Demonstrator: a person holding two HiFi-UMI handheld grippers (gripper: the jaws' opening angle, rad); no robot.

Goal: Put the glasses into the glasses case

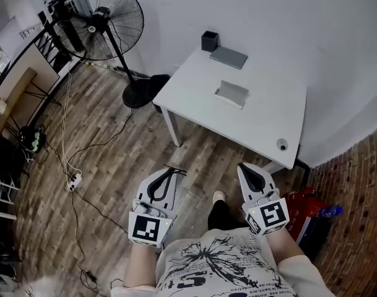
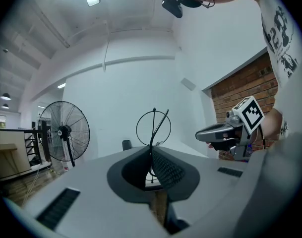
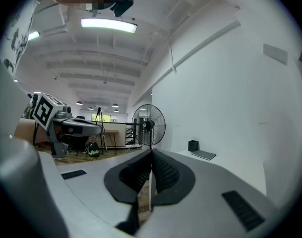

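Note:
My left gripper is shut on the wire-rimmed black glasses. In the left gripper view the thin round rims of the glasses stick up out of the closed jaws of the left gripper. My right gripper is shut with nothing in it, and its pads meet in the right gripper view. Both grippers hang over the wooden floor, short of the white table. A pale grey glasses case lies near the middle of that table, well ahead of both grippers.
At the table's far corner stand a black cup and a flat dark grey pad; a small round thing sits near the front right corner. A standing fan and floor cables are left; a red bag is right.

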